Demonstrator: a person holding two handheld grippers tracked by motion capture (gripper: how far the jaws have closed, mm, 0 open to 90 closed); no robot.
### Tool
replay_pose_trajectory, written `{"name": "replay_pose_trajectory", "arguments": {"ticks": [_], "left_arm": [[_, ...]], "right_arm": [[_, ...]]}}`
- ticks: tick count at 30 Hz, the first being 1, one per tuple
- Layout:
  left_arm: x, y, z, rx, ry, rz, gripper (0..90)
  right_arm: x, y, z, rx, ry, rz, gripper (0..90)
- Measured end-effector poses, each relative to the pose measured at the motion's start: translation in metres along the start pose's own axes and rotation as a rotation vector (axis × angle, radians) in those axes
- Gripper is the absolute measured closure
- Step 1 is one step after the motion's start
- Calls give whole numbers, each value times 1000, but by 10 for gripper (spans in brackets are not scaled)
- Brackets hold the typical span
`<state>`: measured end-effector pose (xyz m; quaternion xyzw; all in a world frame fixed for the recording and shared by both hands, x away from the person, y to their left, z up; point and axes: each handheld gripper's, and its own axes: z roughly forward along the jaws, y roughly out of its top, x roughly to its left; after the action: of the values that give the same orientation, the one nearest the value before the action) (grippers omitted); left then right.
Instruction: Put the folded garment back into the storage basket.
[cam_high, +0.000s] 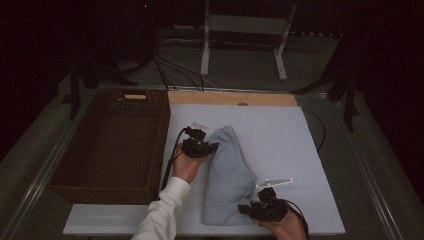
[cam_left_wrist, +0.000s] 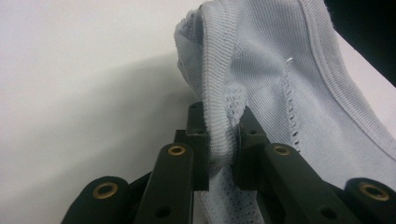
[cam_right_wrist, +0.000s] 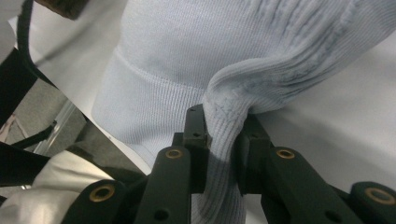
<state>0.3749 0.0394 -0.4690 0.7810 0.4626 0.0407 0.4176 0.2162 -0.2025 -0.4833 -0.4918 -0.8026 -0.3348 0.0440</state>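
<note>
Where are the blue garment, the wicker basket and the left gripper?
blue garment (cam_high: 227, 175), high view, middle of the cloth.
wicker basket (cam_high: 70, 165), high view, left wall.
left gripper (cam_high: 212, 146), high view, jaw tips pinching the cloth.

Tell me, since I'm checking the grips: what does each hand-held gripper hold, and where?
Both pinch the light blue garment: the left hand-held gripper grips a ribbed edge at its far end, the right hand-held gripper a bunched fold at its near end.
</note>
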Motion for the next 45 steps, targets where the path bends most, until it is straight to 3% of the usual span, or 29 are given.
{"name": "replay_pose_trajectory", "arguments": {"ticks": [23, 45], "left_arm": [[0, 18, -22, -25, 37, 22, 805], [-5, 37, -45, -49, 22, 38, 804]], "right_arm": [[13, 23, -13, -79, 74, 3, 781], [20, 45, -25, -129, 95, 12, 782]]}}
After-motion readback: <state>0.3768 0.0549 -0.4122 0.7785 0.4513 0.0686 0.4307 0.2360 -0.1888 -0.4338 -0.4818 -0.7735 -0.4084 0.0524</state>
